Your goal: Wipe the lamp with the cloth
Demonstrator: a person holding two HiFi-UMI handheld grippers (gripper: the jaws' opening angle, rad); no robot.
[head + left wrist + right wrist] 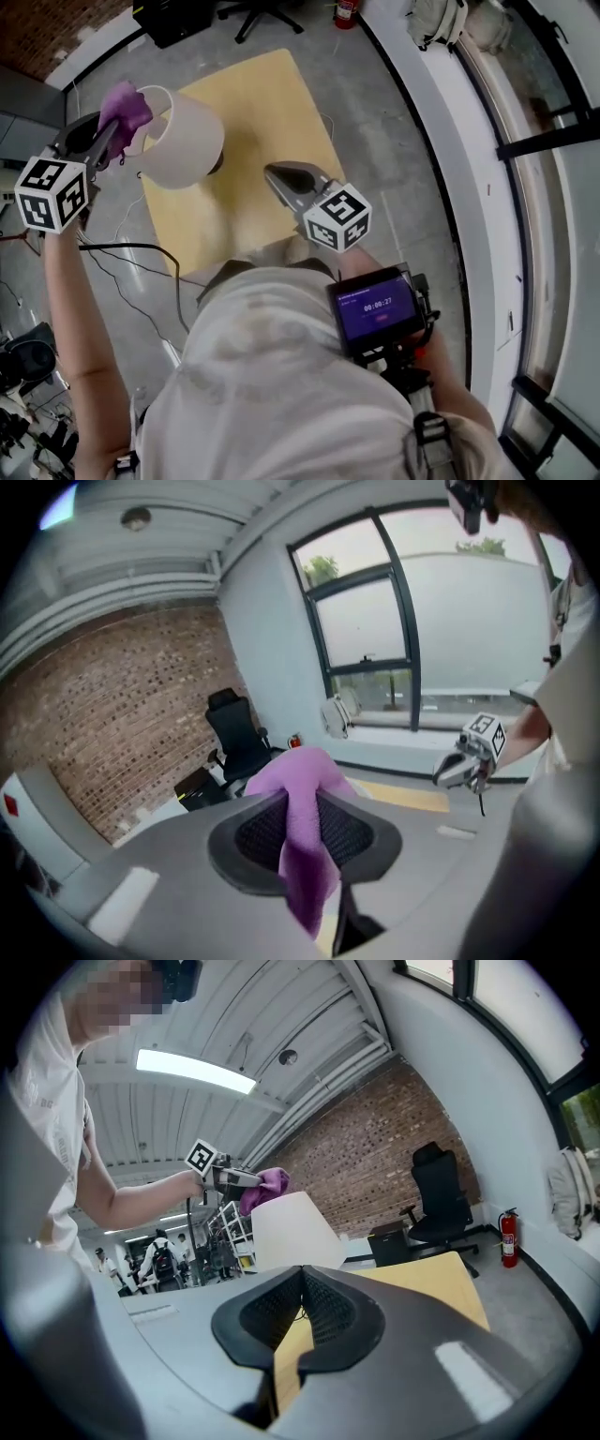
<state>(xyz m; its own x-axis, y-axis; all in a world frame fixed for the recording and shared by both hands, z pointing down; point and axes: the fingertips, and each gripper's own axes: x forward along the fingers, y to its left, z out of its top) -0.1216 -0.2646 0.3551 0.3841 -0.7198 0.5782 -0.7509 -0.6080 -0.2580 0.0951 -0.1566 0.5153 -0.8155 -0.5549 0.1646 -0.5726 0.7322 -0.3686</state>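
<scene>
A lamp with a white shade (187,141) stands on the light wooden table (272,103). My left gripper (117,131) is raised at the upper left rim of the shade, shut on a purple cloth (127,105) that bunches over its tips and rests against the rim. In the left gripper view the cloth (305,855) hangs down between the pads. My right gripper (274,175) hovers over the table to the right of the lamp, shut with nothing in it. The right gripper view looks past the closed tips (302,1274) at the shade (291,1232) and the cloth (267,1185).
Black cables (122,248) trail over the concrete floor left of the table. An office chair (262,11) and a red fire extinguisher (345,11) stand beyond the far edge. A white window ledge (422,122) runs along the right. People and shelving (164,1260) are in the background.
</scene>
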